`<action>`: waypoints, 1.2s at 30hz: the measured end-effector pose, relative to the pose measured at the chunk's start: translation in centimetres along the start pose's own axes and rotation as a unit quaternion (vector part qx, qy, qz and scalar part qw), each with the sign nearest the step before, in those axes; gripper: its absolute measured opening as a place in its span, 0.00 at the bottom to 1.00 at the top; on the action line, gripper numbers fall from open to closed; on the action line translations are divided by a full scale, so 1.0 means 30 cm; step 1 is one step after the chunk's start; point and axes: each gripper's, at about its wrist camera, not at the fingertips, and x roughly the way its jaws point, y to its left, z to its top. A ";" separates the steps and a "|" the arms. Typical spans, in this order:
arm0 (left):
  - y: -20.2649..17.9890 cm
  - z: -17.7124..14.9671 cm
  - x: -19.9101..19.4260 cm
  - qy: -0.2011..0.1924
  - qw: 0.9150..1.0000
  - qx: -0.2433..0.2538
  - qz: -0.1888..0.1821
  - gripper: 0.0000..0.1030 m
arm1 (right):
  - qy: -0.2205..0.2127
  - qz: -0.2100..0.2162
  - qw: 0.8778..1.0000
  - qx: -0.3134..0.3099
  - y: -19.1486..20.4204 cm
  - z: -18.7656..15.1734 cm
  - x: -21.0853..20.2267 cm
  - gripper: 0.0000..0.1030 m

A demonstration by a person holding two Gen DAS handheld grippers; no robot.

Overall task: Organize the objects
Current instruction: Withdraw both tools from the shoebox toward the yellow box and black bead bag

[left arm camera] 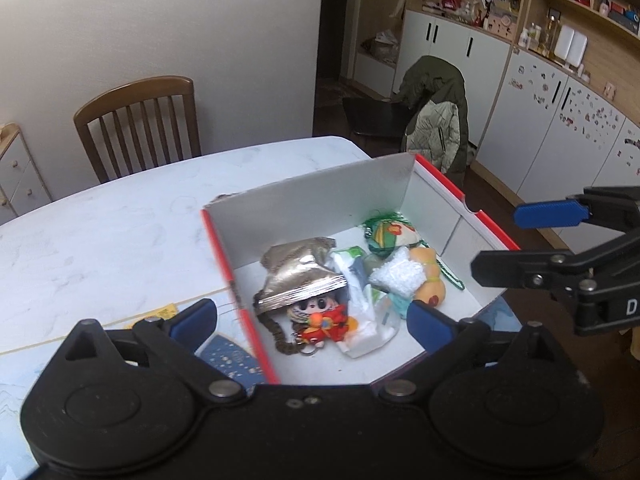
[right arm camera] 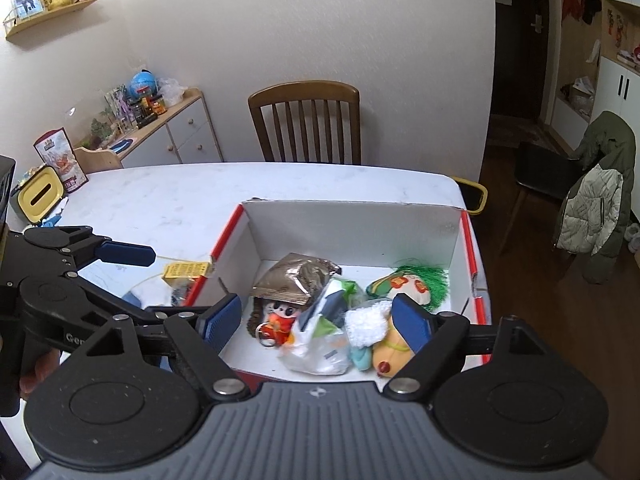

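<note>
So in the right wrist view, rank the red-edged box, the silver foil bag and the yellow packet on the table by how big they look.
1. Red-edged box
2. Silver foil bag
3. Yellow packet

All three lie at similar depth, so the order looks safe.

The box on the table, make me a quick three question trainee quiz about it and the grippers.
1. True or false: the left gripper is shut on the doll.
2. What lies just outside the box, on the table? A) yellow packet B) globe C) jacket
3. Fill in: the foil bag partly covers the ____.

Key: 1 false, both the left and the right gripper are open and empty; 2 A; 3 doll.
</note>
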 end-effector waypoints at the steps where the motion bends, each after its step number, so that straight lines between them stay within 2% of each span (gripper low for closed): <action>1: 0.013 -0.003 -0.011 -0.004 1.000 -0.001 -0.001 0.98 | 0.001 0.000 1.000 0.002 0.013 -0.001 -0.001 0.81; 9: 0.147 -0.031 -0.087 -0.019 1.000 -0.009 0.003 0.99 | 0.005 0.007 1.000 0.001 0.155 -0.005 0.013 0.82; 14: 0.249 -0.044 -0.103 -0.026 0.999 -0.004 0.023 1.00 | 0.012 0.014 1.000 0.001 0.265 -0.006 0.043 0.82; 17: 0.327 -0.052 -0.107 -0.025 0.999 -0.018 0.023 1.00 | 0.018 0.017 1.000 0.001 0.332 -0.007 0.070 0.82; 27: 0.580 -0.045 -0.082 -0.010 0.998 -0.045 0.030 1.00 | 0.040 0.025 0.999 -0.012 0.543 -0.027 0.188 0.82; 33: 0.648 -0.037 -0.028 -0.005 0.999 -0.043 0.015 1.00 | 0.047 0.025 0.998 -0.016 0.662 -0.047 0.268 0.82; 36: 0.659 -0.040 0.012 0.002 0.999 -0.034 0.007 0.99 | 0.045 0.012 0.999 -0.020 0.711 -0.058 0.325 0.82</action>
